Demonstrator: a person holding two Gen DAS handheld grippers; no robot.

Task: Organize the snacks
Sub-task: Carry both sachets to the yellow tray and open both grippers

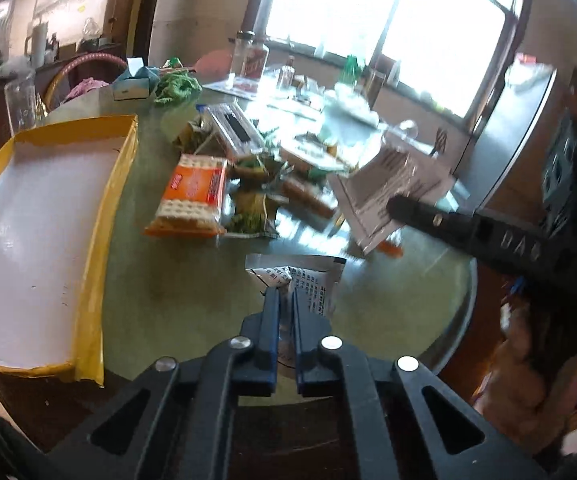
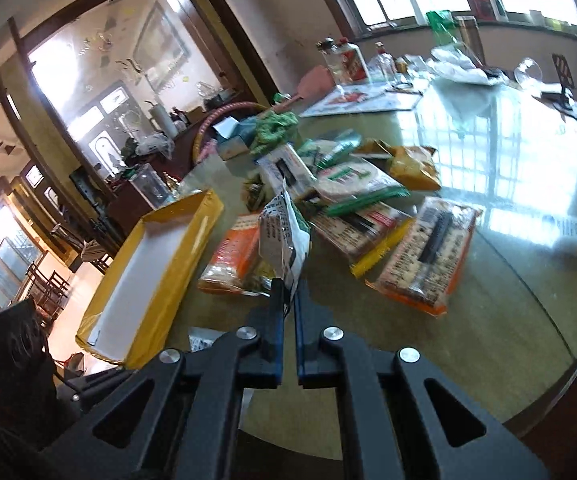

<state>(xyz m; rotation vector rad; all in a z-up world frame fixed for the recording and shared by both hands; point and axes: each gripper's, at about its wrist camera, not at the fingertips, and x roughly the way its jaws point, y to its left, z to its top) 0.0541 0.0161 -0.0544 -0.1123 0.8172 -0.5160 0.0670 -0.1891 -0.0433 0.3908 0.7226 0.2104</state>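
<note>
My left gripper (image 1: pixel 284 294) is shut on a silver-white printed snack packet (image 1: pixel 308 280), held just above the round glass table. My right gripper (image 2: pixel 287 286) is shut on another white printed packet (image 2: pixel 282 236), held upright over the snack pile; it also shows in the left wrist view (image 1: pixel 384 192) at the right. A yellow box (image 1: pixel 48 224) with a white inside stands empty at the table's left edge, also seen in the right wrist view (image 2: pixel 148 264). An orange cracker pack (image 1: pixel 192 196) and several other snack packs (image 2: pixel 428 256) lie mid-table.
A tissue box (image 1: pixel 132 82), a green knitted cloth (image 1: pixel 178 88), a glass jar (image 1: pixel 248 56), bottles and papers crowd the far side of the table. The table's curved edge (image 2: pixel 568 360) runs close on the right. A clear cup (image 1: pixel 20 100) stands behind the box.
</note>
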